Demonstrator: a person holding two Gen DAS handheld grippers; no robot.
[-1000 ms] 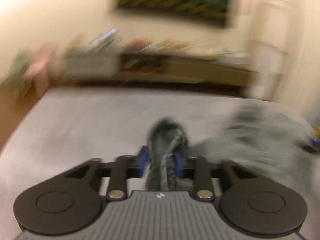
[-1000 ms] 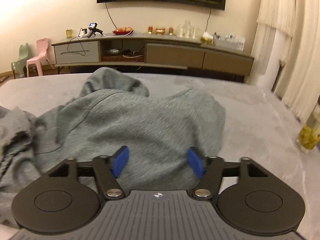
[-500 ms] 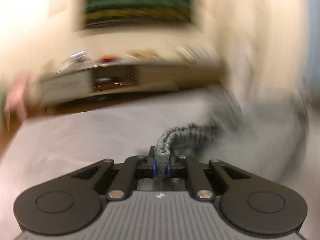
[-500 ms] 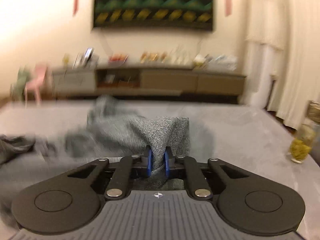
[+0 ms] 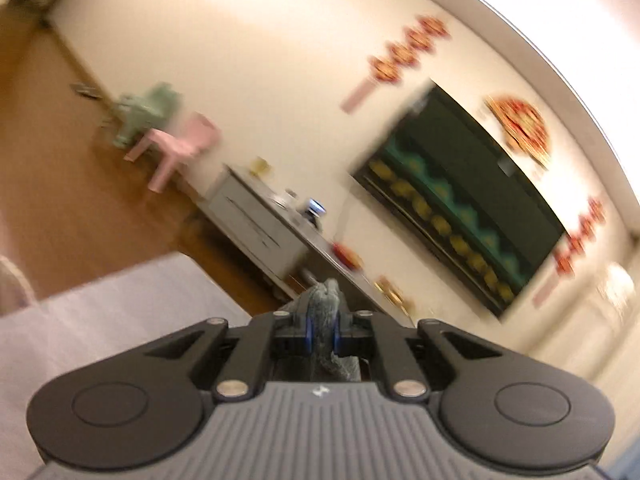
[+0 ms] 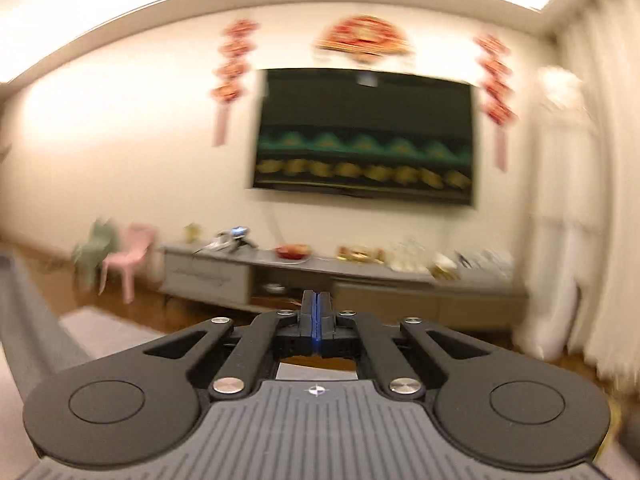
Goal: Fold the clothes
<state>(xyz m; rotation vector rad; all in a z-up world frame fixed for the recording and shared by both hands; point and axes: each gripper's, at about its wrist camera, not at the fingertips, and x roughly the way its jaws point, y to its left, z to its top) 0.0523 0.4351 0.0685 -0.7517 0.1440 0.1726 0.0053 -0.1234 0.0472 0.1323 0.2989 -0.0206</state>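
Observation:
My left gripper is shut on a bunched edge of the grey knit garment, which sticks out past the blue pads. It is raised and tilted, looking at the wall. My right gripper is shut, raised high and level; no cloth shows between its pads, though a grey band at the far left may be the garment hanging. The rest of the garment is out of view.
The pale grey table lies low at the left; a strip also shows in the right view. Beyond it are a wooden floor, a TV cabinet, a wall TV, small pink and green chairs, and curtains.
Both grippers have lifted well above the table, taking the garment up; the left one has rolled sideways. The right gripper shut on the cloth during the last second.

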